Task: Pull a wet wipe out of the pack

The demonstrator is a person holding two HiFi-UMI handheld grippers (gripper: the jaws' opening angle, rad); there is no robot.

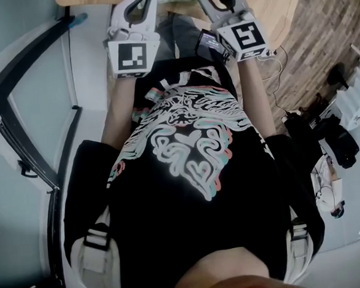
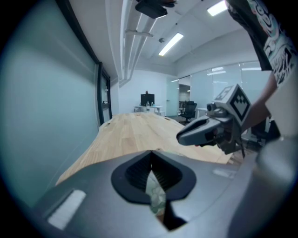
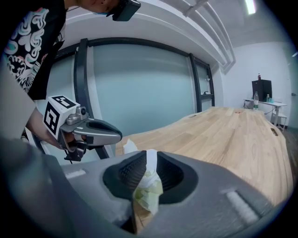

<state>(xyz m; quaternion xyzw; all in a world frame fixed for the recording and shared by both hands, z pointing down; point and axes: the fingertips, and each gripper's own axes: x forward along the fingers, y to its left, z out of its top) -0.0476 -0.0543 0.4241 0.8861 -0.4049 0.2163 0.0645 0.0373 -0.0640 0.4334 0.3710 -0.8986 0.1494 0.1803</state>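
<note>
Glass walls (image 3: 139, 88) in dark frames run along one side of an office, and a long pale wooden table (image 3: 233, 135) stretches away toward a far desk with a monitor (image 3: 261, 90) and some office chairs (image 2: 188, 109). Strip lights (image 2: 170, 44) glow on the ceiling. A person in a black T-shirt (image 1: 194, 170) with a pale swirling print stands at the near end of the table, with both arms reaching forward over its near edge.

The left gripper (image 2: 151, 174) has its jaws closed. The upper parts of the pads meet in a line, and lower down they pinch a crumpled strip of pale green and white film, which looks like the edge of the pack (image 2: 156, 197).

The right gripper (image 3: 149, 174) faces it from the other side, close by, with its tips pointing toward the left one. Its jaws stand slightly apart. A white wet wipe (image 3: 151, 162) rises as a narrow band in the gap between the pads, with bunched pale green material just below it. Whether the pads press on the wipe is not clear; they look slack around it.

The pack is between the two tools at the near edge of the table, right in front of the person. It is mostly hidden by the jaws, so I cannot tell whether it rests on the wood or hangs from the left grip.
</note>
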